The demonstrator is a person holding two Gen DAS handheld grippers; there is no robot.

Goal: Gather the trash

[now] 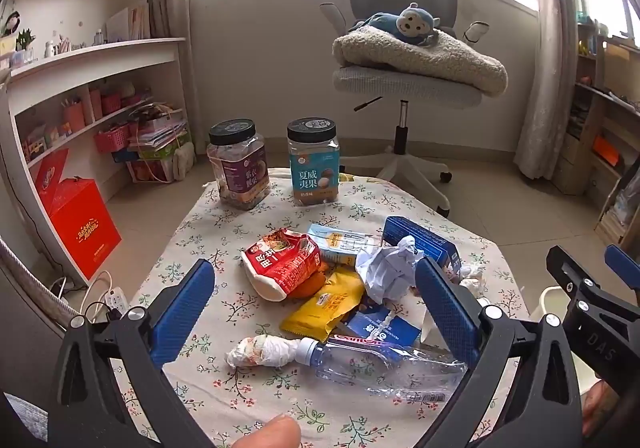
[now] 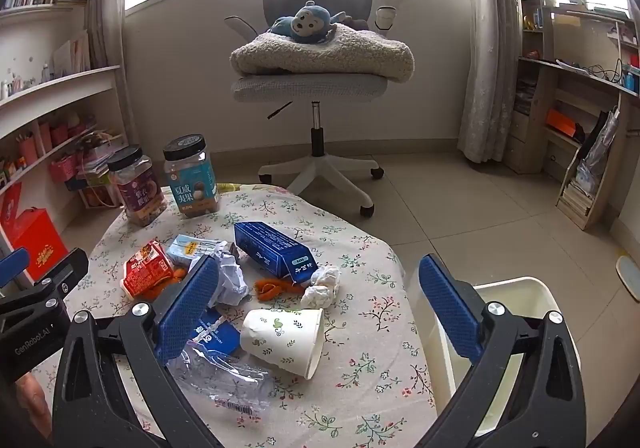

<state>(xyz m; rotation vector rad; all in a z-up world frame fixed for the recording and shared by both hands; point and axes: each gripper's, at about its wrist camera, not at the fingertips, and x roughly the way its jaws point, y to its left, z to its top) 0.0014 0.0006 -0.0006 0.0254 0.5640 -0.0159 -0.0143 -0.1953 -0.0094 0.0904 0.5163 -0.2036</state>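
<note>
Now we hold both tools spread wide and empty above the desk [image 1: 208,248]: the left hand-held gripper [image 1: 316,296] frames the litter in the lower middle of its view, touching nothing, and the right hand-held gripper [image 2: 320,300] hangs likewise, its left finger over the litter and its right finger over the white bin [image 2: 516,288] at the lower right. The trash lies heaped in mid-desk: a clear plastic bottle [image 1: 384,368] on its side nearest us, a tipped paper cup [image 2: 284,340] beside it, a red snack bag [image 1: 280,268], a yellow wrapper [image 1: 324,308], crumpled paper [image 1: 388,268], a blue carton [image 2: 272,252] and tissue wads [image 2: 322,286]. Toward the upper left, two lidded jars [image 1: 276,163] stand upright, part-filled with nuts. What the bin holds we cannot tell.
</note>
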